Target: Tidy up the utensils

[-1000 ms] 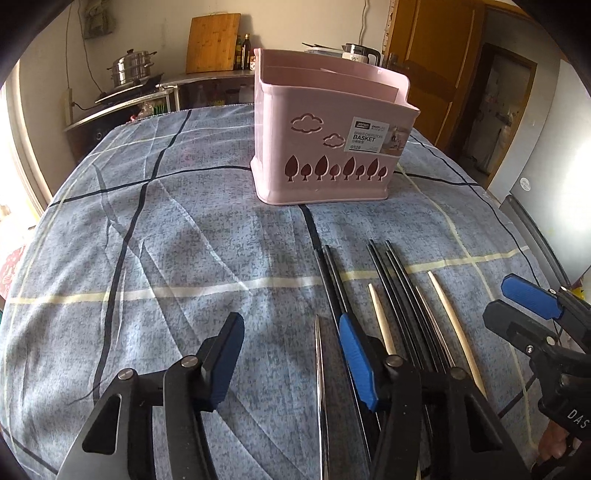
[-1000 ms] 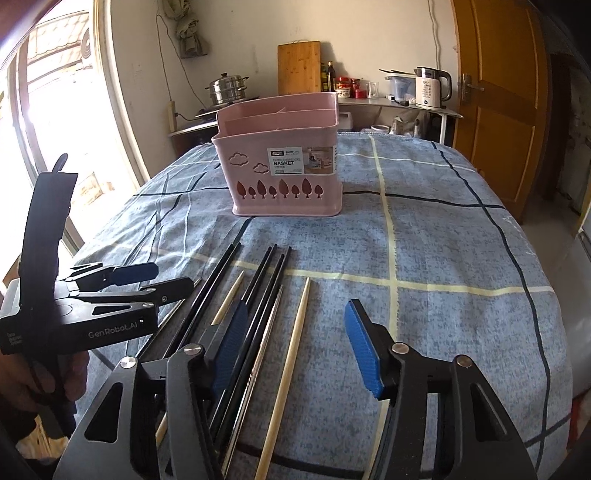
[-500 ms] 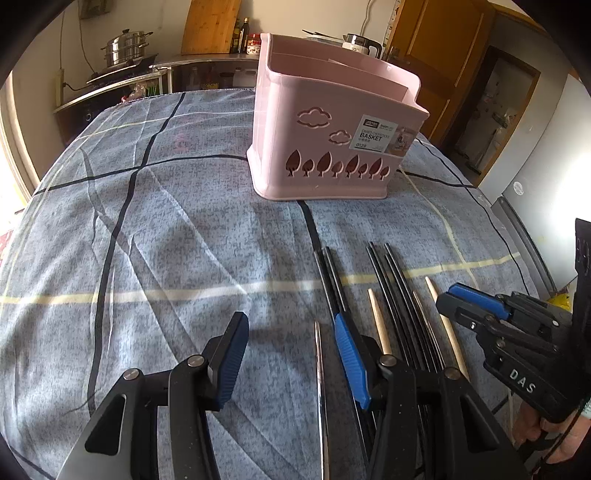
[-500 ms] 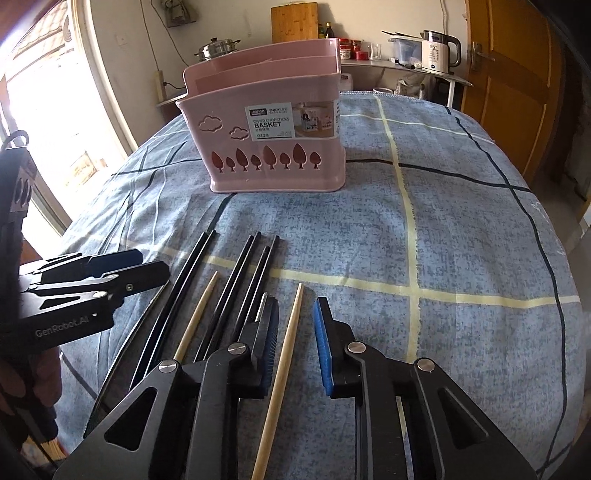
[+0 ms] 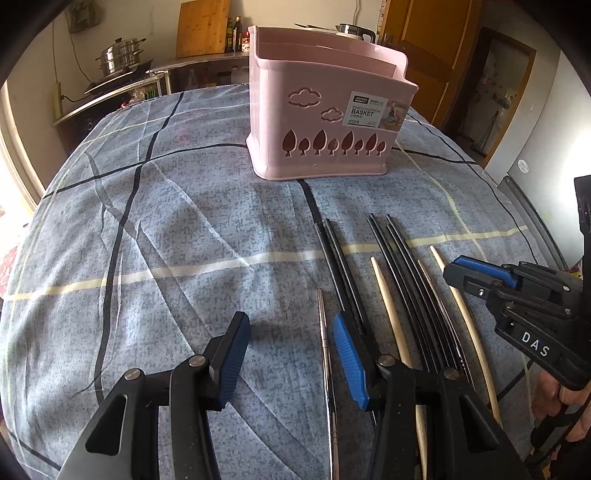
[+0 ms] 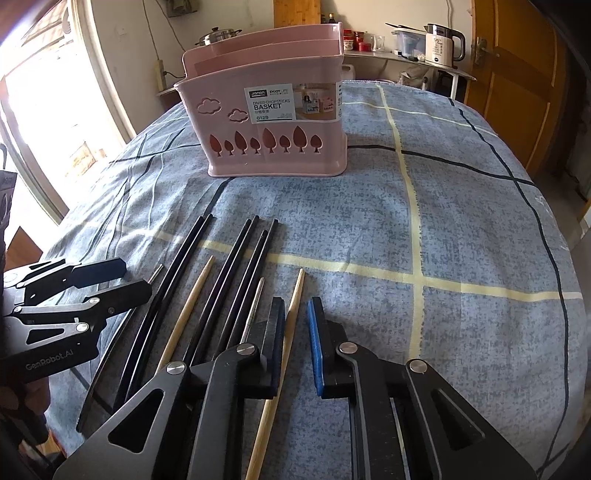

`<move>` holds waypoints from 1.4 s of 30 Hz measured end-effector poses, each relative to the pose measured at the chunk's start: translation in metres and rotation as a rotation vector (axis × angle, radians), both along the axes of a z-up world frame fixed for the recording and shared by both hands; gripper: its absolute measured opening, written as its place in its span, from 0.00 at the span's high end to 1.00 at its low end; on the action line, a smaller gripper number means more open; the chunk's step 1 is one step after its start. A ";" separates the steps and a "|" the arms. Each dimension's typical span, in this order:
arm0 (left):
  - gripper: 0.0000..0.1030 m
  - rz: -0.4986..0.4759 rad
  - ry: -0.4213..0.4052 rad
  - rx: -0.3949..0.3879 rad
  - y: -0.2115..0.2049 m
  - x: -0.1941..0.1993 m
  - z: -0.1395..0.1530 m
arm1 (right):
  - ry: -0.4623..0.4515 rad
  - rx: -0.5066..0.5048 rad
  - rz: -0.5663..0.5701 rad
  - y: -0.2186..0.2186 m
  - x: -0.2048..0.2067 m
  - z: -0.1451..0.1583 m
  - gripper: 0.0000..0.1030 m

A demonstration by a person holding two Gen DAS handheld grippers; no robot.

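A pink chopstick basket (image 5: 325,110) (image 6: 273,122) stands upright on the blue checked cloth, beyond a row of chopsticks. Several black chopsticks (image 5: 399,266) (image 6: 240,258), two wooden ones and thin metal ones lie side by side. My right gripper (image 6: 295,306) is low over the rightmost wooden chopstick (image 6: 299,284). Its jaws are closing with that stick between them, and a gap still shows beside the right pad. My left gripper (image 5: 290,325) is open, with a metal chopstick (image 5: 323,332) lying on the cloth just inside its right finger.
The cloth-covered table (image 6: 461,221) drops off at the right and near edges. Behind it a counter holds a steel pot (image 5: 120,55), a wooden cutting board (image 5: 201,27) and a white kettle (image 6: 439,44). A wooden door (image 6: 517,81) stands at the right.
The right gripper came down and forward over the rightmost wooden chopstick, and its jaws narrowed from wide apart to close around it. The left gripper hardly moved.
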State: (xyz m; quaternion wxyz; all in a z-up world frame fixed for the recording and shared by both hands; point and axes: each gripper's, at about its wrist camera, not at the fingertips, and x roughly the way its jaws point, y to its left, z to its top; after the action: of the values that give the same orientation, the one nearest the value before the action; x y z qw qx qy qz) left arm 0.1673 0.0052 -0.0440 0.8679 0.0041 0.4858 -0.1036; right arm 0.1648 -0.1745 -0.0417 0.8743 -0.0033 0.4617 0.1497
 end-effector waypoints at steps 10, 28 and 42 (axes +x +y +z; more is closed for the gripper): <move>0.56 -0.007 -0.017 0.079 -0.011 -0.005 -0.003 | 0.005 0.018 0.054 0.017 -0.003 0.001 0.87; 0.65 -0.021 0.016 0.092 -0.014 0.005 -0.002 | 0.045 -0.032 0.054 0.025 0.004 -0.004 0.93; 0.97 -0.042 0.029 0.077 -0.023 0.012 0.002 | 0.058 -0.003 0.044 0.015 0.006 -0.004 0.96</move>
State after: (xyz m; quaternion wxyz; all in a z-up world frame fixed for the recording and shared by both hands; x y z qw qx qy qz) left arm 0.1791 -0.0179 -0.0419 0.8575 0.0464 0.5019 -0.1031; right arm 0.1705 -0.1594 -0.0454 0.8570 -0.0105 0.4868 0.1684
